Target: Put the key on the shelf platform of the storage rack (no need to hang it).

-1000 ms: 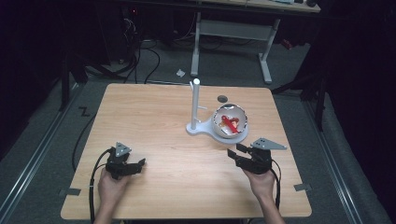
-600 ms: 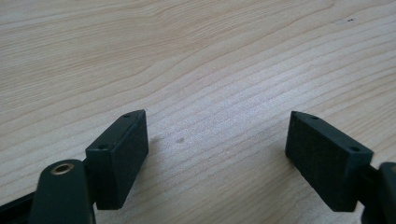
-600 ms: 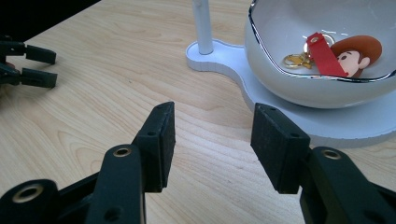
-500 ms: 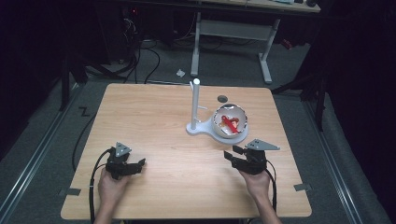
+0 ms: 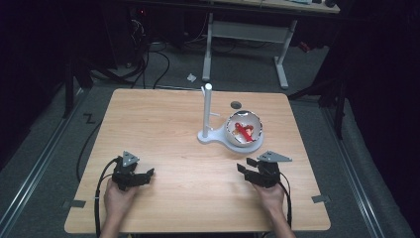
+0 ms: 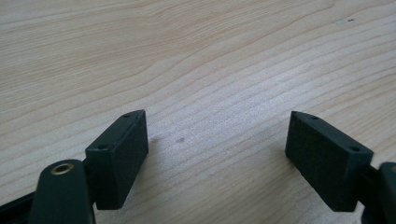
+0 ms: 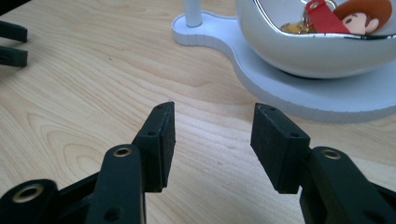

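A white stand (image 5: 214,136) with an upright post (image 5: 207,106) carries a white bowl (image 5: 233,133) at the table's right middle. Inside the bowl lie a red strap (image 5: 241,130) and small trinkets. In the right gripper view the bowl (image 7: 317,51) rests on the stand's base (image 7: 280,88), holding the red strap (image 7: 322,18) and a brown-haired figure (image 7: 364,16). My right gripper (image 5: 246,168) (image 7: 212,135) is open and empty, just short of the base. My left gripper (image 5: 146,174) (image 6: 217,135) is open over bare wood at the front left.
A dark round spot (image 5: 236,104) marks the wooden table (image 5: 158,129) behind the bowl. A metal desk frame (image 5: 247,32) stands beyond the far edge, with cables on the floor. The left gripper's jaws (image 7: 11,44) show far off in the right gripper view.
My right gripper has shifted slightly left and toward the front edge. The left gripper has stayed where it was.
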### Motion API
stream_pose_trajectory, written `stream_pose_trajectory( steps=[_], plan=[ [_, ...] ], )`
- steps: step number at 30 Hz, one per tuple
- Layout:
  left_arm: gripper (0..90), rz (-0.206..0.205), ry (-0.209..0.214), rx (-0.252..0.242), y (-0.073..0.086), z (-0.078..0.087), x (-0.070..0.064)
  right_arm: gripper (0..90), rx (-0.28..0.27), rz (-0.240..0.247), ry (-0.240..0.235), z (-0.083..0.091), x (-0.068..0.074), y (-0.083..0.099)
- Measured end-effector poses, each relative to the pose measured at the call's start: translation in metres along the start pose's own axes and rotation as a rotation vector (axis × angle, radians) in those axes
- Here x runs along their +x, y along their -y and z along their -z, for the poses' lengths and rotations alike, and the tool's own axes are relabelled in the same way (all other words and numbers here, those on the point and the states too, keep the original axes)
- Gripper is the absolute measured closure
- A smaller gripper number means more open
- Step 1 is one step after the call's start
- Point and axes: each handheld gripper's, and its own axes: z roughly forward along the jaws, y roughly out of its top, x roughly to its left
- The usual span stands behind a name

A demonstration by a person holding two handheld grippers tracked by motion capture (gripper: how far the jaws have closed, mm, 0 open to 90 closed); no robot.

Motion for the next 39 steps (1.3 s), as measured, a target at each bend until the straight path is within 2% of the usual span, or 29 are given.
stream_pose_trajectory(
  steps=[8, 17, 29, 33, 36, 39],
  plan=[
    [21.5, 0.000, -0.001, 0.000, 0.000, 0.000, 0.000, 50.2, 0.011, -0.020, 0.012, -0.002, -0.007, 0.007],
    [21.5, 0.000, -0.001, 0.000, 0.000, 0.000, 0.000, 49.2, 0.027, -0.029, 0.049, -0.007, -0.015, 0.015],
    [21.5, 0.000, -0.001, 0.000, 0.000, 0.000, 0.000, 47.5, 0.049, 0.005, 0.126, -0.012, -0.020, 0.022],
    [21.5, 0.000, -0.002, 0.000, 0.000, 0.000, 0.000, 47.0, 0.058, -0.007, 0.143, -0.015, -0.022, 0.027],
    [21.4, 0.000, -0.002, -0.001, 0.000, 0.000, 0.000, 45.8, 0.087, 0.025, 0.170, -0.018, -0.020, 0.029],
    [21.4, 0.000, -0.002, -0.001, 0.000, 0.000, 0.000, 45.2, 0.086, 0.035, 0.172, -0.018, -0.019, 0.029]
  ],
)
